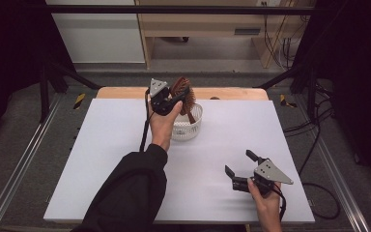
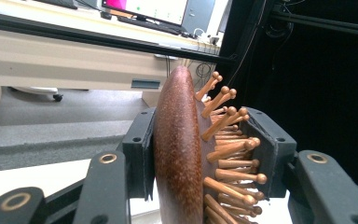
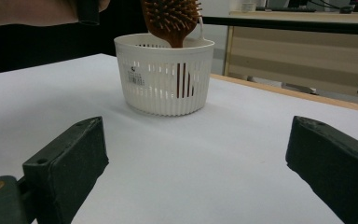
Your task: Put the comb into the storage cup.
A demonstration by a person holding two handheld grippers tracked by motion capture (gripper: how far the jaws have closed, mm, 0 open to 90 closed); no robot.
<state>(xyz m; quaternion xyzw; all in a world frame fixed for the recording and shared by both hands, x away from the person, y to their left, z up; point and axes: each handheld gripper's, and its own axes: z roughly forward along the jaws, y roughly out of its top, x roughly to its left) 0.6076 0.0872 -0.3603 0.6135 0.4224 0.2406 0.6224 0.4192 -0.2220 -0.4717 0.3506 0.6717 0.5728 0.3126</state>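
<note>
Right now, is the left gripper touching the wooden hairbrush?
Touching. The left gripper view shows the left gripper with both jaw pads pressed against the hairbrush: one on its smooth back, the other against its bristle tips.

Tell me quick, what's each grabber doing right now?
Left gripper: closed on the wooden hairbrush, held over the white basket.
Right gripper: open, holding nothing, low over the white table.
</note>
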